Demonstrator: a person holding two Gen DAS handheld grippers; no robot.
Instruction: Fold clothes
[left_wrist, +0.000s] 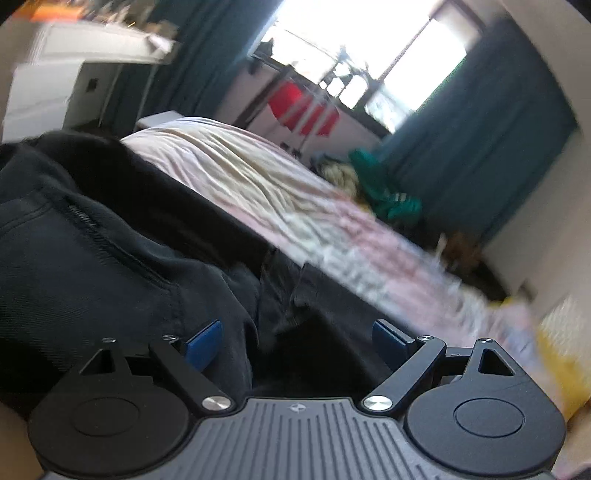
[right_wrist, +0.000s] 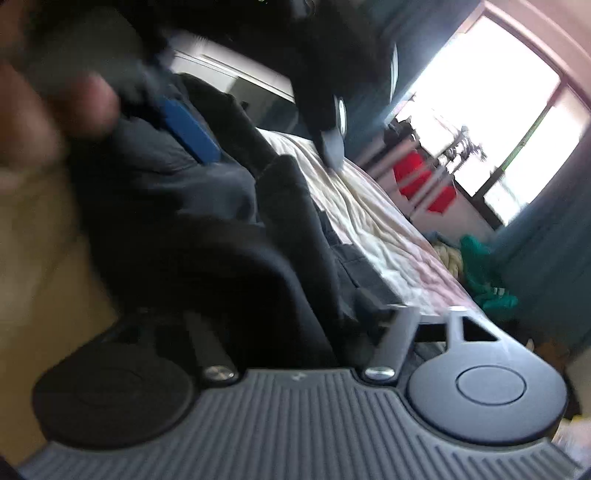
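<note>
Left wrist view: left gripper (left_wrist: 295, 339) spreading wide over dark garment (left_wrist: 110, 266), lying bunched on pink-striped bedsheet (left_wrist: 258, 177). Right gripper (right_wrist: 280, 306) blurring, buried in cloth; grip impossible to tell.

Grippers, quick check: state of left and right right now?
Left gripper: open, blue pads spread wide with the dark garment bunched between them, not pinched.
Right gripper: cannot be told; blur and dark fabric hide its fingertips.
</note>
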